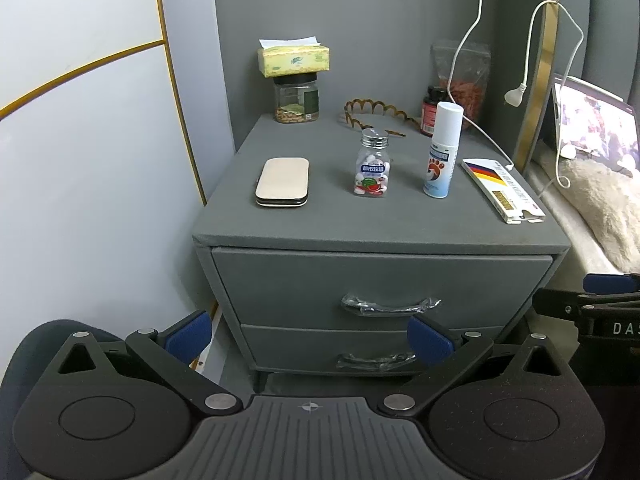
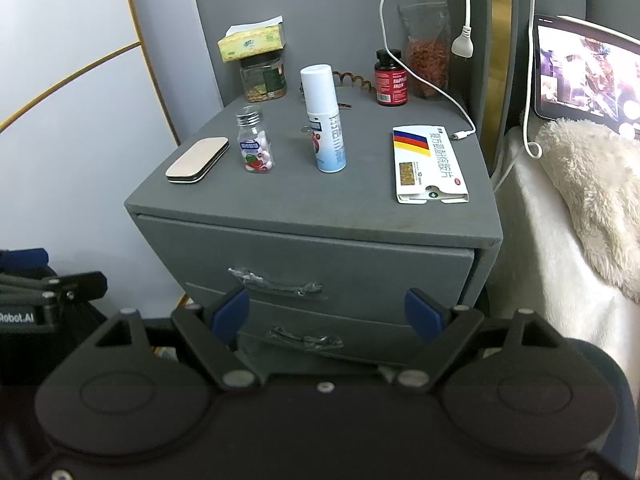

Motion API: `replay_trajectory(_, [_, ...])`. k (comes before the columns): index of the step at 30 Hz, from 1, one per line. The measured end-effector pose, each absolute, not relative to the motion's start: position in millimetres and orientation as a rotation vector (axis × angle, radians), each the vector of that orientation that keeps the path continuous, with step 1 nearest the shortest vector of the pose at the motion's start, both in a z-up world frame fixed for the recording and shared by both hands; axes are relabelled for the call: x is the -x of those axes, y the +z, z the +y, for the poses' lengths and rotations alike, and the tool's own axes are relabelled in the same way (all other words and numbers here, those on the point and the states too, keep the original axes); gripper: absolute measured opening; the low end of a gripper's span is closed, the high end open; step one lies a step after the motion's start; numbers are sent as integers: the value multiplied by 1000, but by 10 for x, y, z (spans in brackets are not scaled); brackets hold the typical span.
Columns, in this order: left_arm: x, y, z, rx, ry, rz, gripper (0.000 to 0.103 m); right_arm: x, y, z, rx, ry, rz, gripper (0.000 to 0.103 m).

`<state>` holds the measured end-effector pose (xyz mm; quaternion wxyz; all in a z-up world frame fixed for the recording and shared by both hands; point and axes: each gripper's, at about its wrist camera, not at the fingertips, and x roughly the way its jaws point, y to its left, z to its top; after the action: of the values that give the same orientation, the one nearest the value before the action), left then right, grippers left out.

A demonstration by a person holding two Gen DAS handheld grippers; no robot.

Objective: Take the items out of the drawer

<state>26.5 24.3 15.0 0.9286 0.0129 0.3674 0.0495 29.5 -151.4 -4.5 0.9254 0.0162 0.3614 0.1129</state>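
**Both drawers shut, both grippers empty**

The top drawer (image 1: 380,280) of the grey nightstand (image 2: 320,216) was seen fully closed, its wrapped handle (image 1: 390,305) untouched — so the items inside could not be seen. The lower drawer (image 1: 360,348) was closed too. The left gripper (image 1: 310,336) and the right gripper (image 2: 326,314) were held back from the front, jaws spread wide, nothing gripped — probably to fit around a handle. On top, a mint bottle (image 1: 373,164), a spray can (image 1: 442,150), a flat case (image 1: 282,182) and a medicine box (image 1: 502,190) were standing well apart.
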Motion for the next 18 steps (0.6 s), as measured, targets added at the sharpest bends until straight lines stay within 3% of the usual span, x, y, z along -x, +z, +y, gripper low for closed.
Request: replay_trajectory(18, [-283,153,261,-16,103,756,103,-295,-53,-1507,-25,233,743,84])
